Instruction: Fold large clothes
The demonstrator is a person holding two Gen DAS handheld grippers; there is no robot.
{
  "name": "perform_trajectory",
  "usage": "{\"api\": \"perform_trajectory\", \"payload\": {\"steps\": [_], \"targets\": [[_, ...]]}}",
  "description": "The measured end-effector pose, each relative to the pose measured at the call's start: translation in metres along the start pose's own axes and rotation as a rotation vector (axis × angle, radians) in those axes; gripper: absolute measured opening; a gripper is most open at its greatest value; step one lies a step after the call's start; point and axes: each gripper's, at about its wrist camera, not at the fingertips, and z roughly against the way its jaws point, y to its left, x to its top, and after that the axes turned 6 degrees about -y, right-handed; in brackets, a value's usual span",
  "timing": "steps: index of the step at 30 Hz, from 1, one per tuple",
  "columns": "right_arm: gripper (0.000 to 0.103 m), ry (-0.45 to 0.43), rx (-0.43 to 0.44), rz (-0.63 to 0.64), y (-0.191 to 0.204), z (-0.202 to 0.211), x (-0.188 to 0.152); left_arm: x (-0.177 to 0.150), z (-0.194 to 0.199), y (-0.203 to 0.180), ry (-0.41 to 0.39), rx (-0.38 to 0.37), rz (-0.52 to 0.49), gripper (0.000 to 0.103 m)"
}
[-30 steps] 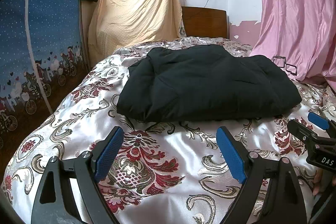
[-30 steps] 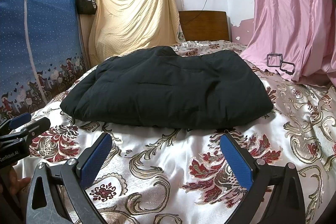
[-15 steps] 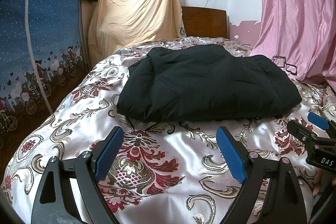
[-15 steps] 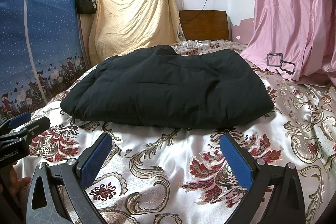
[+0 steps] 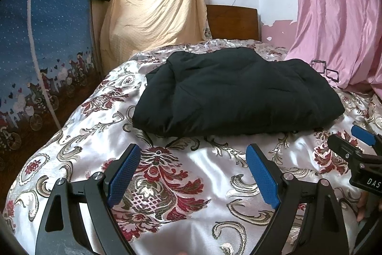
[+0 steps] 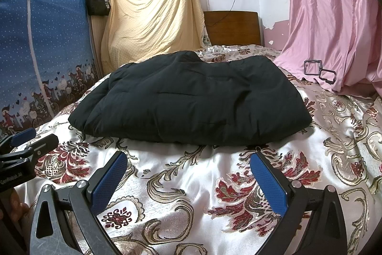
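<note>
Both tools, left [image 5: 191, 170] and right [image 6: 188, 175], gape empty; pinch the black coat's [image 6: 191, 97] near hem on the bed [image 6: 191, 195] evenly, then fold.

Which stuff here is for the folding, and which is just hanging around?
For the folding:
black padded jacket, lying folded on the bed
left gripper, open
right gripper, open

Just around:
pink curtain
yellow sheet
black bag
two black frames

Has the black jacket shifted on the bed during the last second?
No. The black jacket keeps its place against the wooden headboard and bedspread pattern.
</note>
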Motion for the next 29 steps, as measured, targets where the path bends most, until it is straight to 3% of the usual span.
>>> {"api": "perform_trajectory", "payload": {"steps": [29], "targets": [[0.103, 0.004, 0.001, 0.000, 0.001, -0.001, 0.000, -0.007, -0.001, -0.011, -0.005, 0.031, -0.064, 0.086]]}}
